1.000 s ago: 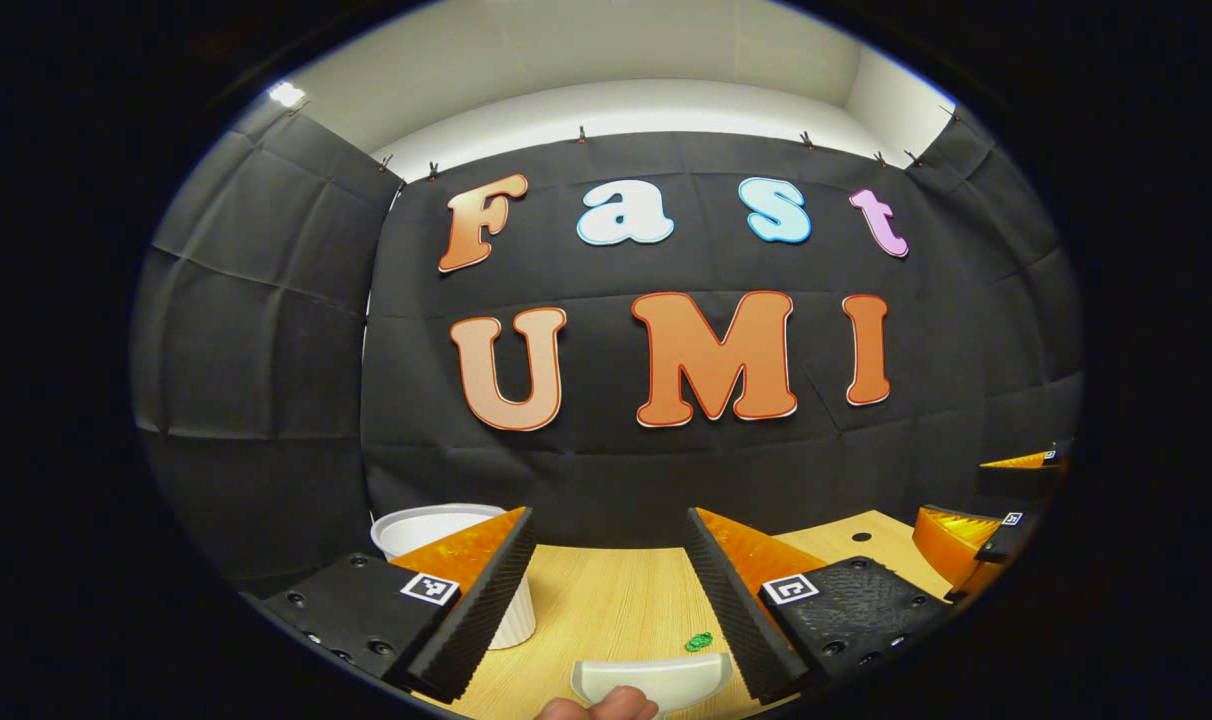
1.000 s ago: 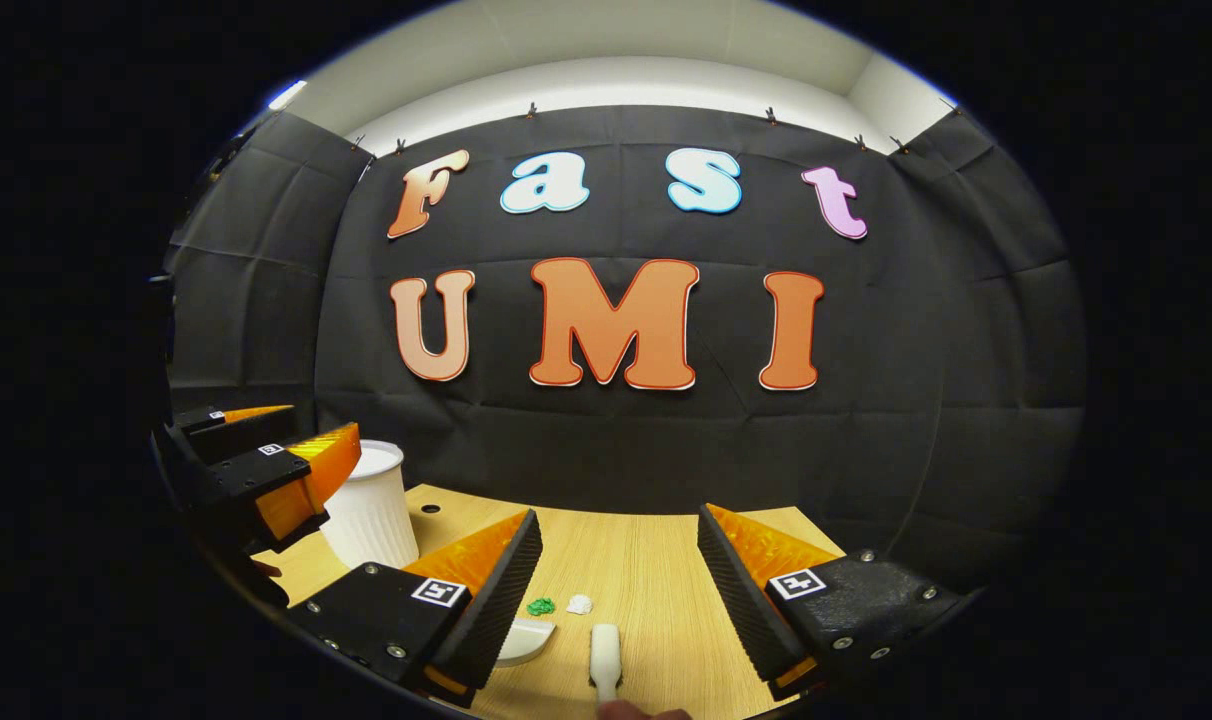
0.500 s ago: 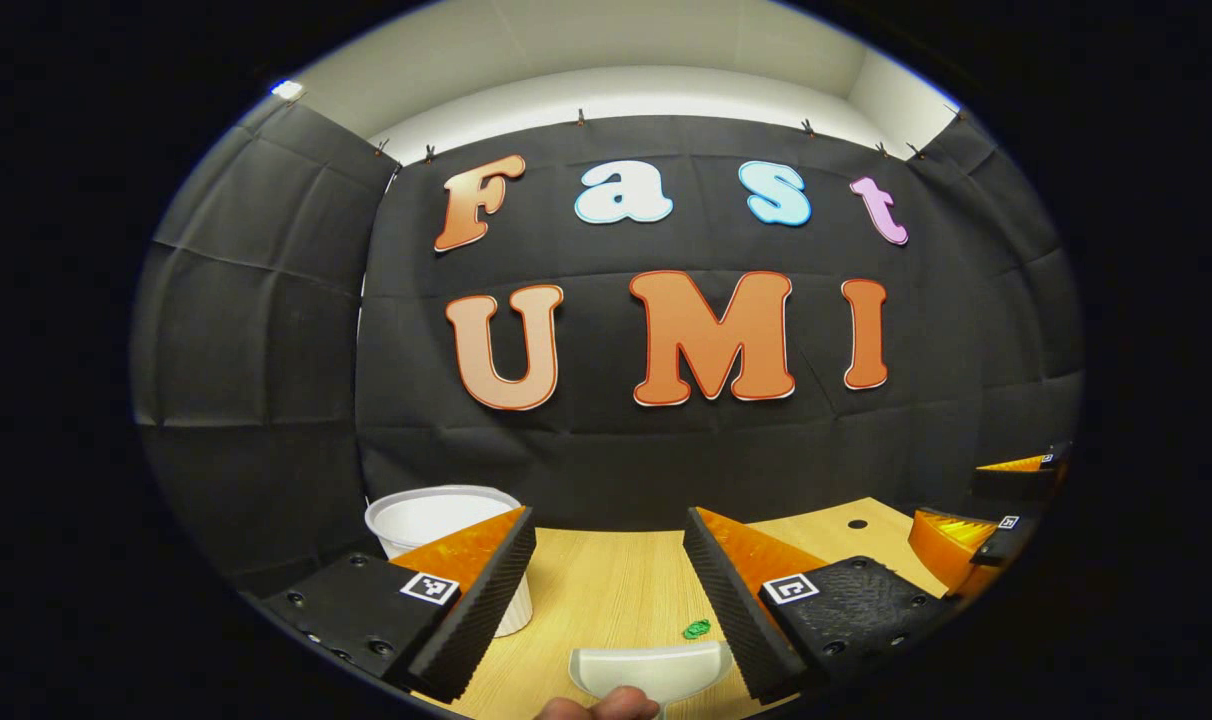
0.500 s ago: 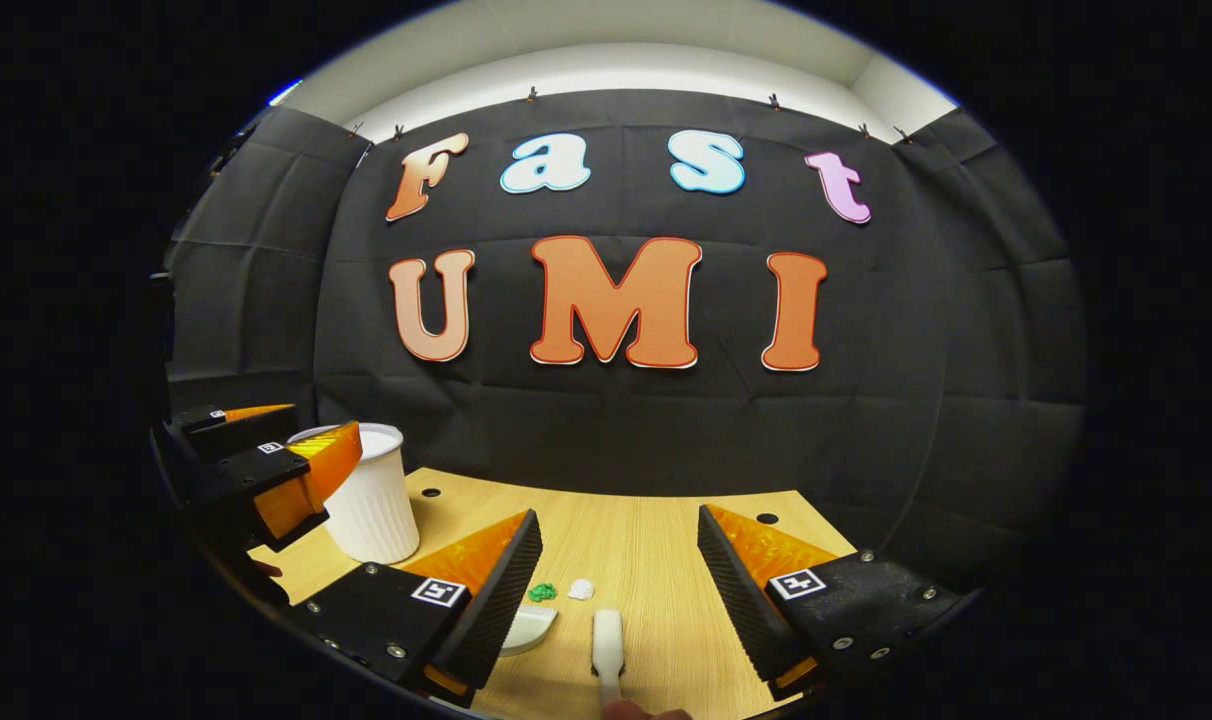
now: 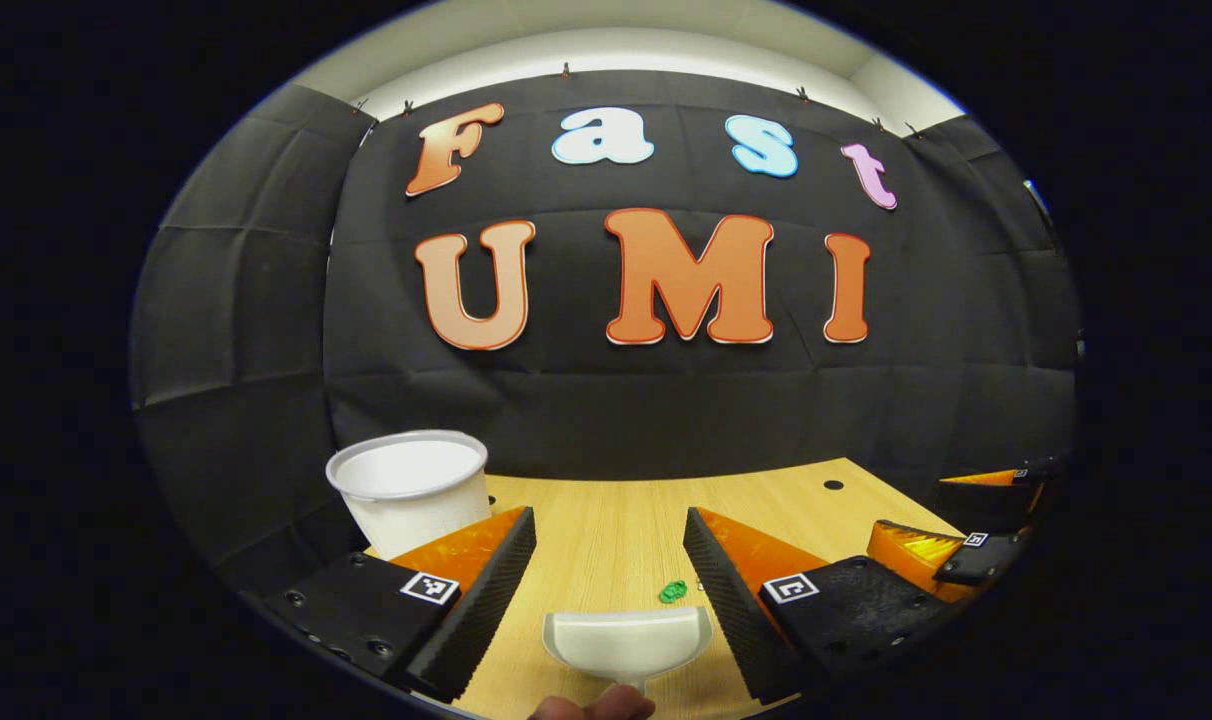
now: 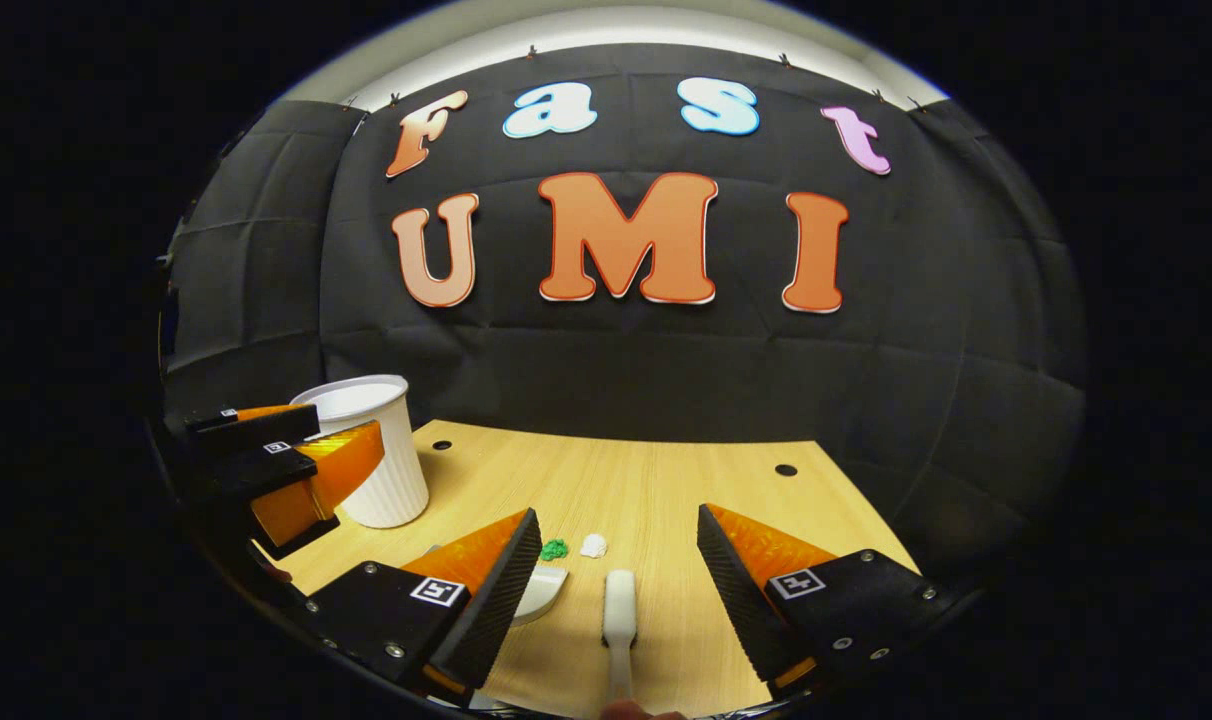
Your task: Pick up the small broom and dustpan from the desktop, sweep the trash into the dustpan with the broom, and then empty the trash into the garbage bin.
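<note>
Left gripper (image 5: 609,565) jaws spread wide; white dustpan (image 5: 626,645) lying on wooden desktop (image 5: 606,520) between them, ungripped. Right gripper (image 6: 619,565) jaws likewise released; small white broom (image 6: 619,615) lying between fingers. Green scrap (image 6: 554,549) and white scrap (image 6: 593,545) seen ahead; white ribbed bin (image 6: 376,465) standing at left.

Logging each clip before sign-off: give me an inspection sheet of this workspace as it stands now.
Surface: wooden desktop, with small round holes.
Job's things: white dustpan and white broom lie on the desktop; white ribbed bin stands at left.
Clutter: green scrap, white scrap, side by side.
Grippers: left gripper open, dustpan ahead; right gripper open, broom ahead.
Cables: nothing seen.
Surroundings: black cloth wall.
</note>
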`<action>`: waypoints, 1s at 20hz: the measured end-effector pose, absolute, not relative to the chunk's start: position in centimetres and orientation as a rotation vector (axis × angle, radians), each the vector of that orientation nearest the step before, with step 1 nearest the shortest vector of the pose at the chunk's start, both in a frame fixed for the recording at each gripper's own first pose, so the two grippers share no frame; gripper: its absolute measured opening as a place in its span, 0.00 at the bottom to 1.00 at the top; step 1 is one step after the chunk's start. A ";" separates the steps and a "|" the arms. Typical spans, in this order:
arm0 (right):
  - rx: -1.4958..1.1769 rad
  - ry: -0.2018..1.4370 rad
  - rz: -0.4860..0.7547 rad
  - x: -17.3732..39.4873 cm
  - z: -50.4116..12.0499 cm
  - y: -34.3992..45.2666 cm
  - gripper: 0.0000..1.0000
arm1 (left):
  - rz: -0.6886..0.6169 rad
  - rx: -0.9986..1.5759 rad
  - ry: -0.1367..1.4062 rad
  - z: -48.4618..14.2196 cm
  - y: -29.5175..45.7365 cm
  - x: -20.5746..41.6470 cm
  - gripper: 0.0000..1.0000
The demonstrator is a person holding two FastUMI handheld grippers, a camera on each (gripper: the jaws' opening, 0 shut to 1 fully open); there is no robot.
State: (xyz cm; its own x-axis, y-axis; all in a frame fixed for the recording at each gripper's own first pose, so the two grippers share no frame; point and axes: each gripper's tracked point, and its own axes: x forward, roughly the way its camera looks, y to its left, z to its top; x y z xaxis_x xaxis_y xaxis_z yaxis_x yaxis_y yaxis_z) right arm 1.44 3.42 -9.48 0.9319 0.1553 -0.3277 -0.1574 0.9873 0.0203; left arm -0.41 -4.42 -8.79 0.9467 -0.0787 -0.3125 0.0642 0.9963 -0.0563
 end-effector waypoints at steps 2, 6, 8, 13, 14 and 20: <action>0.005 0.372 0.153 1.6 -10.7 3.0 0.94 | -0.079 -0.055 0.377 -10.7 -4.8 -0.6 0.94; 0.039 0.500 0.151 2.1 -14.4 2.8 0.94 | -0.089 -0.075 0.524 -14.7 -5.4 -1.0 0.95; 0.038 0.570 0.152 1.9 -16.9 2.9 0.95 | -0.094 -0.085 0.604 -16.8 -5.6 -1.1 0.95; 0.028 0.761 0.165 1.5 -22.8 3.3 0.95 | -0.107 -0.122 0.847 -24.1 -6.7 -3.6 0.95; 0.028 0.796 0.170 1.0 -23.8 3.3 0.95 | -0.107 -0.128 0.908 -25.4 -6.7 -4.2 0.95; 0.004 1.007 0.211 -0.1 -29.6 2.8 0.95 | -0.126 -0.161 1.226 -31.7 -7.5 -6.1 0.98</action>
